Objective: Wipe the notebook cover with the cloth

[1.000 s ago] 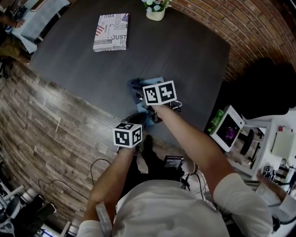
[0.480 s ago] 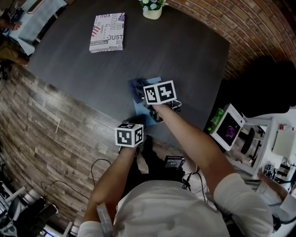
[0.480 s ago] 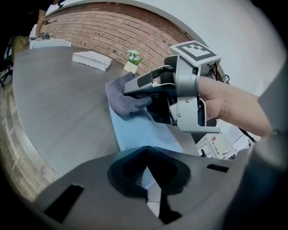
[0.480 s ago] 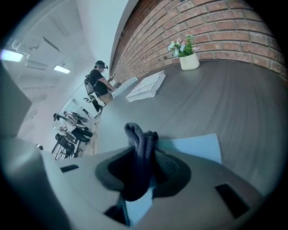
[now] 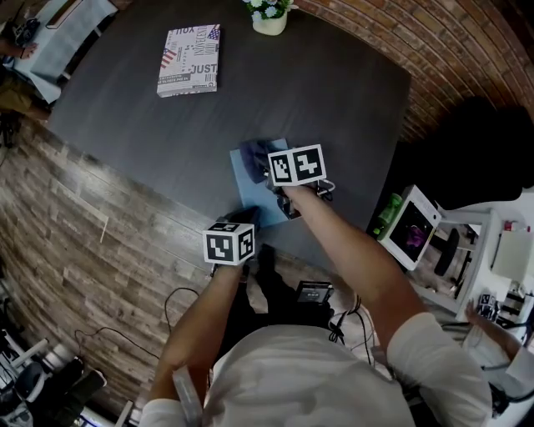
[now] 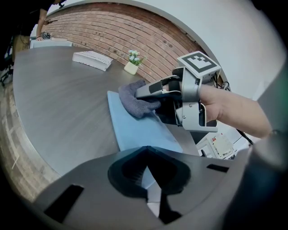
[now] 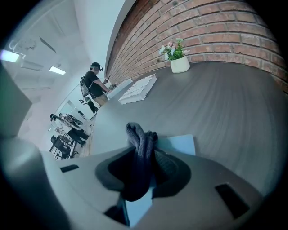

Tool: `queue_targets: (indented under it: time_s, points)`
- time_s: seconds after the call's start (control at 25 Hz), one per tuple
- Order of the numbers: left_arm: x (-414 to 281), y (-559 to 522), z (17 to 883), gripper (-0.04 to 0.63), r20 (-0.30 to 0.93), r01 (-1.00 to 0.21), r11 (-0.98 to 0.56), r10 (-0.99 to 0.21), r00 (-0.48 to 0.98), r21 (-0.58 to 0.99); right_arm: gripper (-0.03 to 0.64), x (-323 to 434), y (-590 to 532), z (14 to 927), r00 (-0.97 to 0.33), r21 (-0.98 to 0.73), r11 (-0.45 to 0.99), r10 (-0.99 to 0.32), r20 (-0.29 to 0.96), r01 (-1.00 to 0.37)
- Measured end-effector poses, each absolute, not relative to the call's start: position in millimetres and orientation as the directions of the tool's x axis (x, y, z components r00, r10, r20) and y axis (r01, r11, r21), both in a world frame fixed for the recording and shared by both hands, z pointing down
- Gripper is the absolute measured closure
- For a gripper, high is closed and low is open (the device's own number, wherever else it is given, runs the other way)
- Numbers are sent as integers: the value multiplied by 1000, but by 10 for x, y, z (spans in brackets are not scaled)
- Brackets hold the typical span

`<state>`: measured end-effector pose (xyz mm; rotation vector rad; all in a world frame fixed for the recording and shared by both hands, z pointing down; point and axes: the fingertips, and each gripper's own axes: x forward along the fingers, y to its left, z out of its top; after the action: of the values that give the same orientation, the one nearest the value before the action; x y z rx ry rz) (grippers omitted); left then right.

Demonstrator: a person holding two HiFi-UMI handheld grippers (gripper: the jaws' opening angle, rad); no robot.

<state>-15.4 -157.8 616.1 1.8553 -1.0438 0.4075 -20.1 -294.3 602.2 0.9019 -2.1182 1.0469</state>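
A thin light-blue notebook (image 5: 249, 190) lies flat near the front edge of the dark table (image 5: 334, 108). My right gripper (image 5: 265, 165) is shut on a bunched dark grey cloth (image 5: 253, 152), which rests on the notebook's far end. The left gripper view shows the cloth (image 6: 135, 101) on the blue cover (image 6: 139, 130) under the right gripper (image 6: 146, 94). In the right gripper view the cloth (image 7: 139, 139) hangs between the jaws over the notebook (image 7: 181, 143). My left gripper (image 5: 245, 217) is shut, its tips (image 6: 145, 148) at the notebook's near edge.
A thick book with a printed cover (image 5: 188, 60) lies at the far left of the table. A small white flower pot (image 5: 269, 15) stands at the far edge by the brick wall. A person (image 7: 93, 85) stands far off beyond the table.
My right gripper has slid a little to the right with the cloth, baring more of the blue cover on the left. The left gripper has stayed in place.
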Motion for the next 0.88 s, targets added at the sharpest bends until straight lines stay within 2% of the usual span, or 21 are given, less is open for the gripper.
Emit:
queue_targets:
  time_s: [0.88]
  points:
    - [-145,-1596,6167,586,657,-803,-206,-480,582,560,506,370,-3069,6014,-533,-383,411,-358,767,-827]
